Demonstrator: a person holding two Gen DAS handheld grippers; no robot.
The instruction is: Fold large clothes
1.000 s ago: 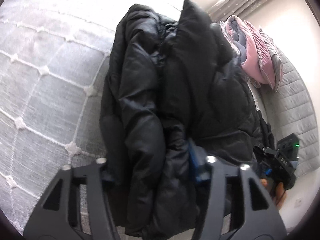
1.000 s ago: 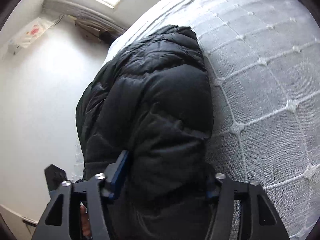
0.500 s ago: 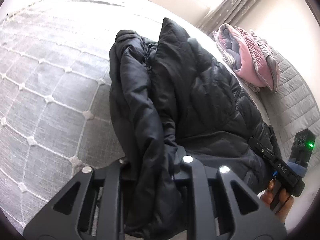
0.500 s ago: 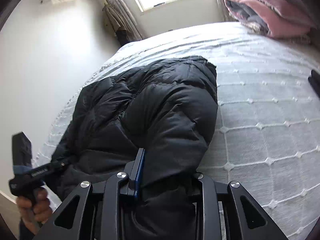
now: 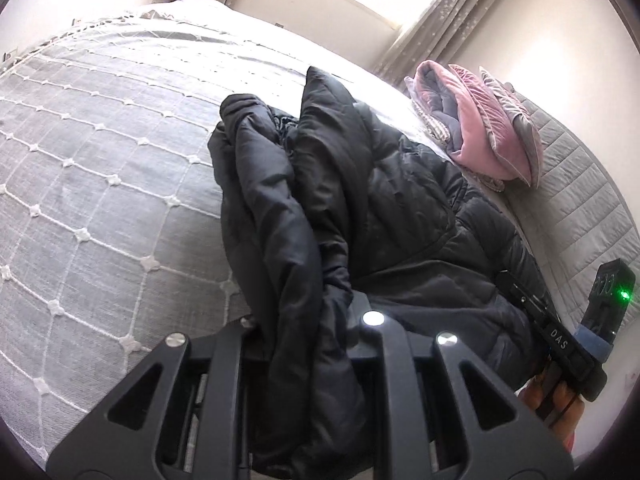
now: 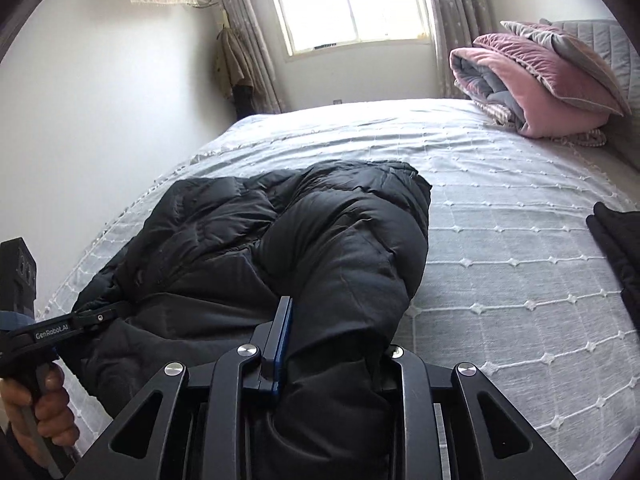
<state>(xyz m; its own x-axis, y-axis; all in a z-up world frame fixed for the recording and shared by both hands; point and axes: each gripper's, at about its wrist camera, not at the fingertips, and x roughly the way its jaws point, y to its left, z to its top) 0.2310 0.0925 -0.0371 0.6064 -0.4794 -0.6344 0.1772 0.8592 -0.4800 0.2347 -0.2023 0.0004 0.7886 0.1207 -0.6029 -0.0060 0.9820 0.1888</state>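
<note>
While both my grippers are bunched into fabric, the black puffer jacket (image 6: 304, 248) lies crumpled near one side of the bed, on the grey quilted bedspread (image 6: 520, 280) with its white stitched diamond grid.

Left gripper (image 5: 308, 320): jaws closed on a thick gathered fold of the jacket; cloth fills the gap and spills over the frame toward the lens. From the left wrist view the jacket (image 5: 360, 200) runs away from the fingers in long ridges, one stiff flap standing up at the far end.

Right gripper (image 6: 332, 344): clamped on a padded roll of the same jacket, blue finger pad (image 6: 281, 332) pressed against the fabric's left side. Fabric hides the other finger.

Each camera catches the opposite tool: the right one at the right edge of the left view, green light on; the left one at the lower left of the right view, fingers wrapped round its handle.

Pink folded duvet (image 6: 536, 80) and grey pillow (image 6: 560, 40) sit stacked at the headboard, well apart from the jacket. Another dark garment (image 6: 620, 248) lies at the right edge. Window (image 6: 348, 4) on the far wall.
</note>
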